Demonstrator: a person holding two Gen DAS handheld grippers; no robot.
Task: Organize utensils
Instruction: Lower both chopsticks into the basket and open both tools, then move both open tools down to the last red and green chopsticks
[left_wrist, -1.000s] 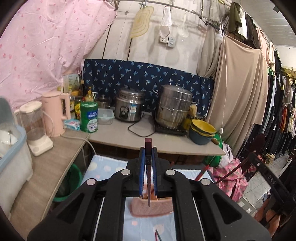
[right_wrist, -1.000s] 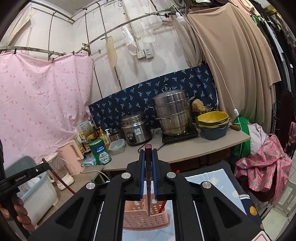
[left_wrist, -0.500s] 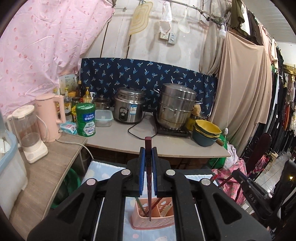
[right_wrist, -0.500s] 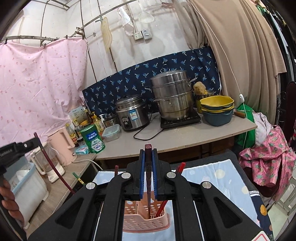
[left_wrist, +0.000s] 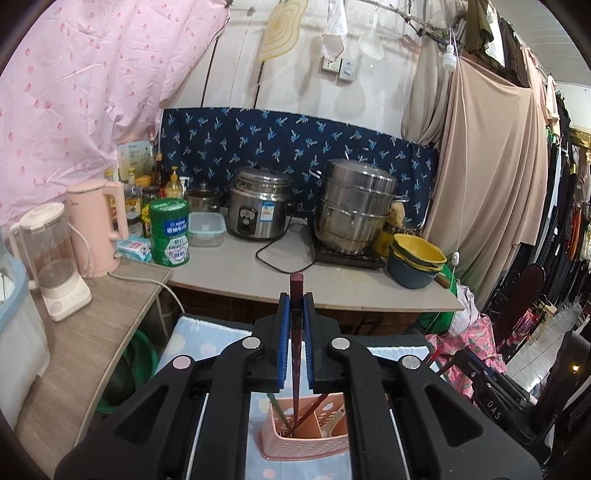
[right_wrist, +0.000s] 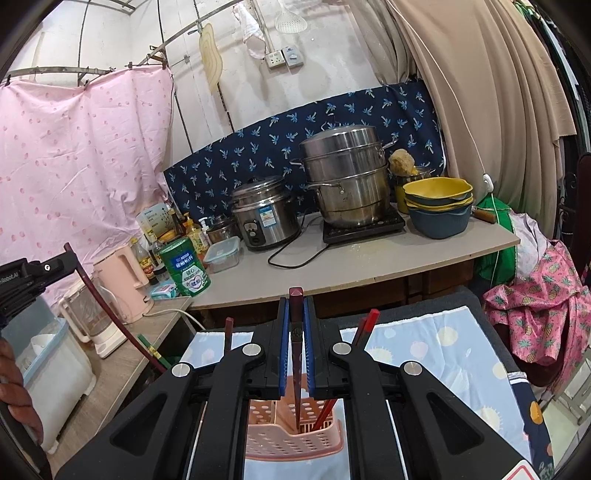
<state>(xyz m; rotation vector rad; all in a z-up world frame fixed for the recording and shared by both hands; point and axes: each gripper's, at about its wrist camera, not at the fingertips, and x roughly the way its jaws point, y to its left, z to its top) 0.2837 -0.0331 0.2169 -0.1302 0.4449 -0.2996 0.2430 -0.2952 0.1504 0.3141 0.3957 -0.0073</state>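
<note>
My left gripper (left_wrist: 295, 295) is shut on a dark red chopstick (left_wrist: 296, 354) that points down into a pink perforated utensil basket (left_wrist: 306, 445). Other chopsticks and a pale spoon stand in that basket. My right gripper (right_wrist: 295, 301) is shut on a second dark red chopstick (right_wrist: 296, 362), its tip inside the same pink basket (right_wrist: 291, 439). Red chopsticks (right_wrist: 364, 326) lean in the basket beside it. The left gripper (right_wrist: 70, 254) with its chopstick shows at the left of the right wrist view.
The basket stands on a pale blue dotted cloth (right_wrist: 436, 354). Behind is a counter (left_wrist: 236, 269) with a rice cooker (left_wrist: 258, 218), a steel steamer pot (left_wrist: 354, 206), stacked bowls (left_wrist: 417, 262), a green can (left_wrist: 170, 230), a pink kettle (left_wrist: 98, 229) and a blender (left_wrist: 51, 262).
Both grippers have moved down and closer to the pink basket; each chopstick tip has gone from above the basket into it.
</note>
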